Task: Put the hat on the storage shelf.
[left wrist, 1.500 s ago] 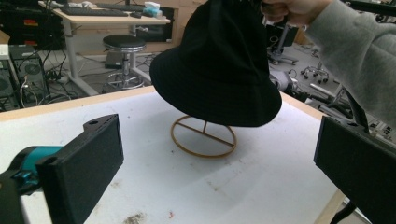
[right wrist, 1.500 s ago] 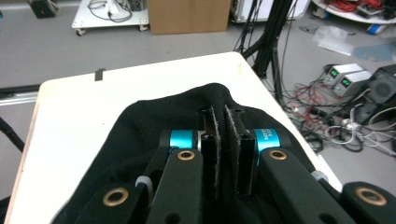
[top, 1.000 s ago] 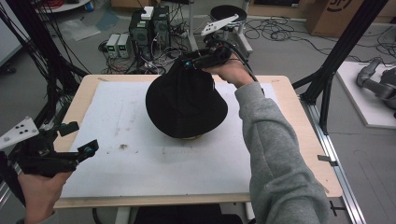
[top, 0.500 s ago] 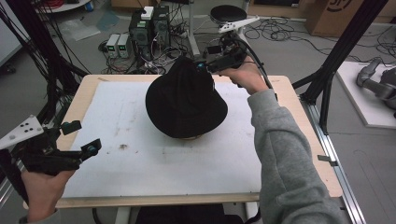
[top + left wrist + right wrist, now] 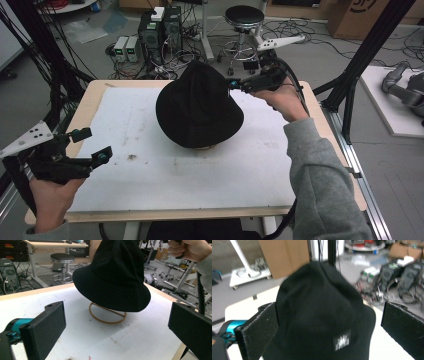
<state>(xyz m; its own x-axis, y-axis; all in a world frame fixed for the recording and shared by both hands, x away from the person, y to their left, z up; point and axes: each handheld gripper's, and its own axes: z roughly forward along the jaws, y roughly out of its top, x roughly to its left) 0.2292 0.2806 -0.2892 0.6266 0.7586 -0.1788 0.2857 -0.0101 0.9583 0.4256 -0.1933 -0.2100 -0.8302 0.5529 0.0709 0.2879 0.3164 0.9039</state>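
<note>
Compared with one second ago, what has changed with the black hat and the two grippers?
The right gripper has drawn back from the top of the black fabric bucket hat toward the table's far right edge, its jaws now open with the hat between them but free. The hat sits on its gold wire stand, crown more upright than before. The left gripper stays open at the near left.

Ahead of my left tongs, the black fabric bucket hat (image 5: 113, 277) hides most of the thin gold wire stand (image 5: 107, 315); its crown is cropped.
</note>
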